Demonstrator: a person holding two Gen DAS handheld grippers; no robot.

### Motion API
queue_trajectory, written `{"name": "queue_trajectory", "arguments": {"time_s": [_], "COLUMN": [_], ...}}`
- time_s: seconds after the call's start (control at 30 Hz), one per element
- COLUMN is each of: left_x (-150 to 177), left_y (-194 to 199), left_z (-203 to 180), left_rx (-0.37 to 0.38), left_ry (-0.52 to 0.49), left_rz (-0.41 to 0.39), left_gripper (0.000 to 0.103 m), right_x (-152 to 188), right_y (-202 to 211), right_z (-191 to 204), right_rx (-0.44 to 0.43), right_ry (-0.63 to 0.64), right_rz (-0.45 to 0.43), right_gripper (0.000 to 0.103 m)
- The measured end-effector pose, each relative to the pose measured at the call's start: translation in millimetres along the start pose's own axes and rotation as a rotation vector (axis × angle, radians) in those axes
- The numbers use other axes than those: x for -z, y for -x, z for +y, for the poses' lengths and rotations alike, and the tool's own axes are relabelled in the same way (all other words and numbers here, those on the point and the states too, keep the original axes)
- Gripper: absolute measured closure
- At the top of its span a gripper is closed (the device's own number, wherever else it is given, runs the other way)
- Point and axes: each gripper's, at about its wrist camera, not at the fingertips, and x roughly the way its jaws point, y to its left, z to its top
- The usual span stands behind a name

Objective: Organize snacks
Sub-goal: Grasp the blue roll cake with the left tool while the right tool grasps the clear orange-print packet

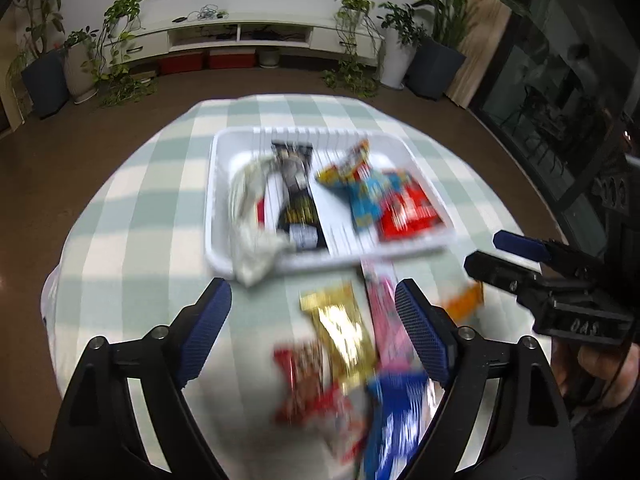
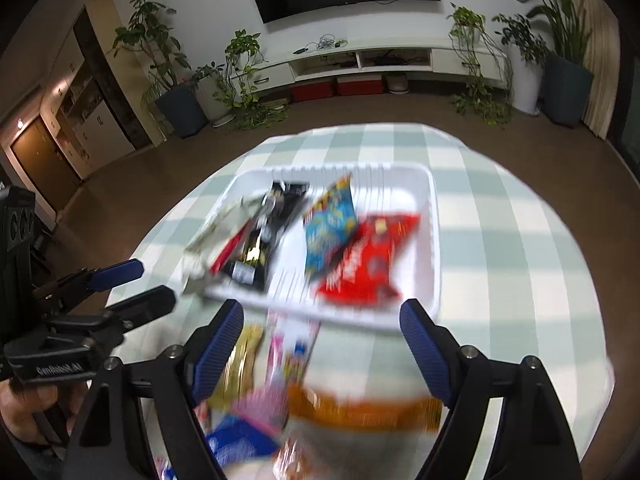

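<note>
From my remote seat I see both tools over the checked tablecloth [image 1: 132,208] — the left gripper [image 1: 316,332] and the right gripper [image 2: 322,344] each stand with jaws wide apart, nothing clamped between them. A white tray [image 1: 218,184] near mid-table holds a black packet [image 1: 298,196], a blue packet [image 2: 330,228] and a red packet [image 2: 370,260], while loose snacks — a gold packet [image 1: 340,328] and an orange packet [image 2: 360,408] among them — lie blurred on the cloth just in front of it.

motion blur smears the snack packets [image 1: 340,344] unreadable.
</note>
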Motion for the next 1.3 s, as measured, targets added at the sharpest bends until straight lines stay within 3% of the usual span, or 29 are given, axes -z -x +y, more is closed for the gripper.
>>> {"name": "queue_trajectory", "arguments": {"time_s": [0.3, 0.47, 0.6, 0.8, 1.1, 1.3], "left_x": [101, 117, 116, 113, 112, 114], "left_y": [10, 4, -8, -26, -32, -12], "left_z": [-41, -62, -72, -78, -73, -63], "left_rx": [-0.012, -0.029, -0.053, -0.062, -0.032, 0.021], "left_ry": [-0.128, -0.188, -0.231, -0.269, -0.242, -0.183], "left_rz": [0.118, 0.140, 0.177, 0.224, 0.219, 0.172], "left_gripper": [0.020, 0.021, 0.052, 0.075, 0.078, 0.079], "right_x": [104, 143, 149, 149, 152, 151], "right_y": [33, 34, 37, 41, 38, 35], "right_z": [-21, -28, -22, -13, -5, 5], "right_rx": [-0.024, -0.010, 0.011, 0.001, -0.008, -0.008], "right_ry": [-0.167, -0.231, -0.199, -0.174, -0.160, -0.145], "right_rz": [0.015, 0.053, 0.052, 0.053, 0.067, 0.072], "right_gripper": [0.019, 0.019, 0.019, 0.019, 0.019, 0.020]}}
